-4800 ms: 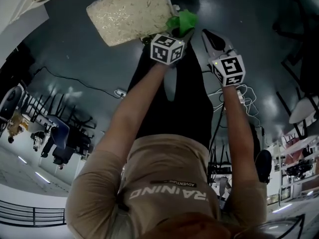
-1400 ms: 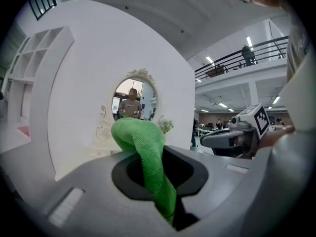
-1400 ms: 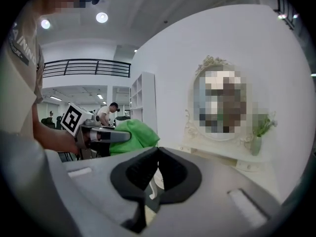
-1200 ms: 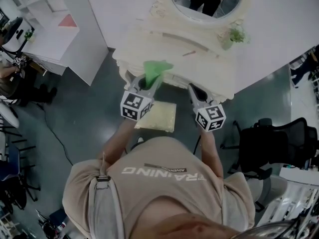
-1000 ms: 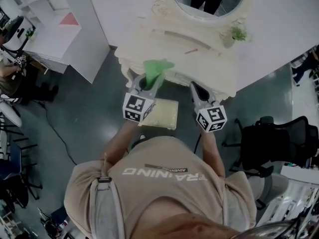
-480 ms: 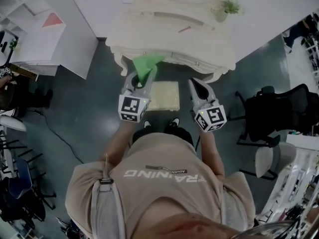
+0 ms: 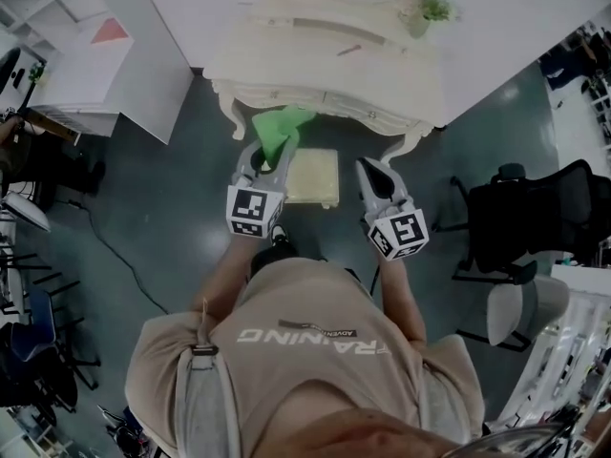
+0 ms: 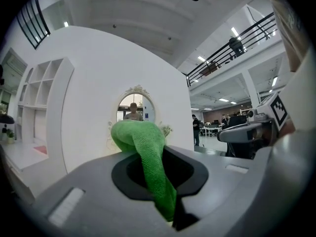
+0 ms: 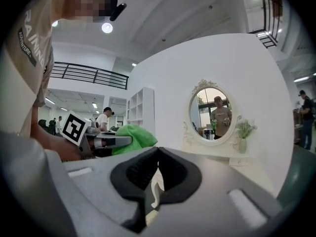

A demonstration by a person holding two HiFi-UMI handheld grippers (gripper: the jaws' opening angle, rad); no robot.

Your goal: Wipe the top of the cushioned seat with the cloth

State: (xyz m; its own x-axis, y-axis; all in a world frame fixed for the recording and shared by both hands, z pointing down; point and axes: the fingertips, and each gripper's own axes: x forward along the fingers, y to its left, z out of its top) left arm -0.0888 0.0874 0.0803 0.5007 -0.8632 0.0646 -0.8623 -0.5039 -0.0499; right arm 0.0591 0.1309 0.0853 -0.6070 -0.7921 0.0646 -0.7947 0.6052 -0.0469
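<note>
A square cream cushioned seat [image 7: 313, 176] stands on the dark floor in front of a white dressing table [image 7: 325, 55]. My left gripper [image 7: 264, 160] hovers over the seat's left edge, shut on a green cloth [image 7: 278, 129] that bunches out past its tips; the same cloth [image 8: 145, 162] fills the left gripper view. My right gripper [image 7: 373, 176] hangs just right of the seat, jaws shut with nothing between them. The right gripper view shows the cloth [image 9: 134, 136] held at the left.
The dressing table carries an oval mirror [image 9: 213, 114] and a small potted plant [image 7: 431, 10]. A white shelf unit [image 7: 86, 55] stands left. A black office chair [image 7: 535, 218] sits right, cables run on the floor at left.
The view swung from the floor and seat up to the dressing table, then settled over the seat. Both grippers stayed side by side, the left still holding the cloth.
</note>
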